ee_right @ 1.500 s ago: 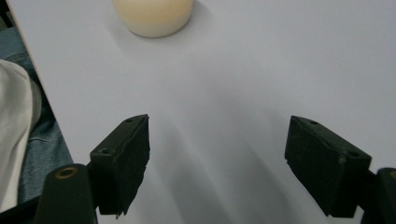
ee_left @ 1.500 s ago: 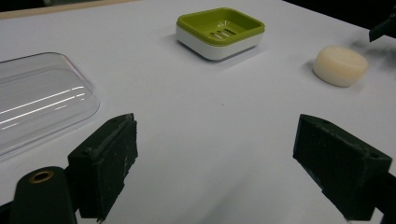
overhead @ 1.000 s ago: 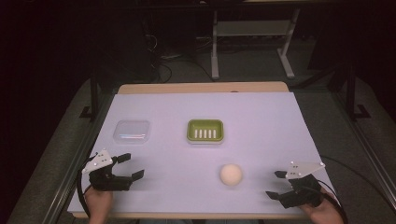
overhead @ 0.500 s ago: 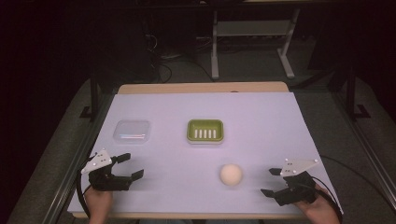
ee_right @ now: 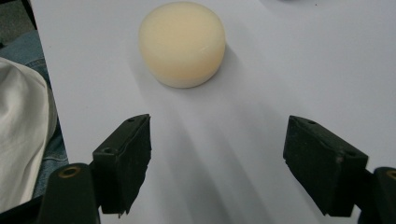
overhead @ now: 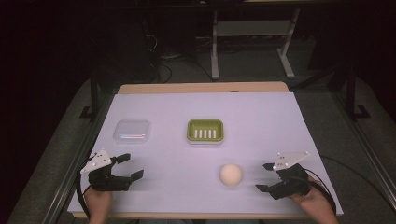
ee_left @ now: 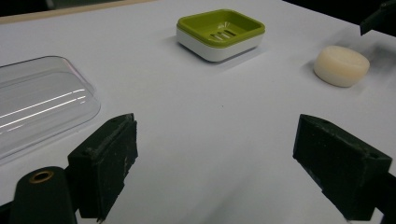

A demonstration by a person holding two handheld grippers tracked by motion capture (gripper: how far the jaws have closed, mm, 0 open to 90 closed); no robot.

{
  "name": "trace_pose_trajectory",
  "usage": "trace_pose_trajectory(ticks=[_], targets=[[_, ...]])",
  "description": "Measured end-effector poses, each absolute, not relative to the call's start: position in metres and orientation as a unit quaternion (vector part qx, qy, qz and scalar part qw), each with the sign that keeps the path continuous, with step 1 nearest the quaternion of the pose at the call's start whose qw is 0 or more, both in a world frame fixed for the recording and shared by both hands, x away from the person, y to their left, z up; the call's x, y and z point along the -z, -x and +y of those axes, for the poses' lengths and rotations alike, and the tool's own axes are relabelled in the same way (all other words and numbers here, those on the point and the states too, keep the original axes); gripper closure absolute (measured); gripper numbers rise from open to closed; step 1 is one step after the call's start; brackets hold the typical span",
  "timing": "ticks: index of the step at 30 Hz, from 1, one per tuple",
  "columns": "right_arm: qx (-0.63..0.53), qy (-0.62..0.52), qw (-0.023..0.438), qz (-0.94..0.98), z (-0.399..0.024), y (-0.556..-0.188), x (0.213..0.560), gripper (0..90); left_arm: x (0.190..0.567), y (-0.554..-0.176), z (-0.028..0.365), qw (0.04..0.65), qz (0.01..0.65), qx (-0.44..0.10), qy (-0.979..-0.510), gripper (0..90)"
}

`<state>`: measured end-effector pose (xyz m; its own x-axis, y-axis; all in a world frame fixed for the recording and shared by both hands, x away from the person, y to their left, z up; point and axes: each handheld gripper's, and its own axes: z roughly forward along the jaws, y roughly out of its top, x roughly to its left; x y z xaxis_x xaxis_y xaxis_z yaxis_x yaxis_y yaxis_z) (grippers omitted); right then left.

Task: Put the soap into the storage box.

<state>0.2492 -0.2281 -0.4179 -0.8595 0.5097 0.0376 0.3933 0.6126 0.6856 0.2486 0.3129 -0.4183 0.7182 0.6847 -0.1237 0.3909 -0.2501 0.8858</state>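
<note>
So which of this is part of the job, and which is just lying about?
Likely in play:
soap, right gripper open and aimed at it
green dish
clear lid
left gripper, open

Lying about:
metal stand behind the table
floor cables

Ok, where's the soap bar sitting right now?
In the high view the soap bar lies on the table's near right, just ahead of the open right gripper and nearer than the green dish.

A white sheet point(overhead: 261, 121) is covering the table point(overhead: 201, 87). A green dish point(overhead: 205, 131) is sitting near its middle, a clear lid point(overhead: 132, 131) is lying well to its left, and a round soap point(overhead: 231, 174) is resting nearer the front. Behind the table, a metal rack point(overhead: 252, 32) is standing on the dark floor, with cables point(overhead: 161, 56) trailing beside it.
</note>
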Motion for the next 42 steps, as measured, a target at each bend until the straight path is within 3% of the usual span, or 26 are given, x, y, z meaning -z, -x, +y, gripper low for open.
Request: trace_pose_trajectory(ticks=[42], targets=[[-0.328, -0.198, 0.049, 0.922, -0.164, -0.289, 0.404, 18.2, 0.417, -0.249, 0.315, 0.507, 0.347, -0.145, -0.776, 13.2]])
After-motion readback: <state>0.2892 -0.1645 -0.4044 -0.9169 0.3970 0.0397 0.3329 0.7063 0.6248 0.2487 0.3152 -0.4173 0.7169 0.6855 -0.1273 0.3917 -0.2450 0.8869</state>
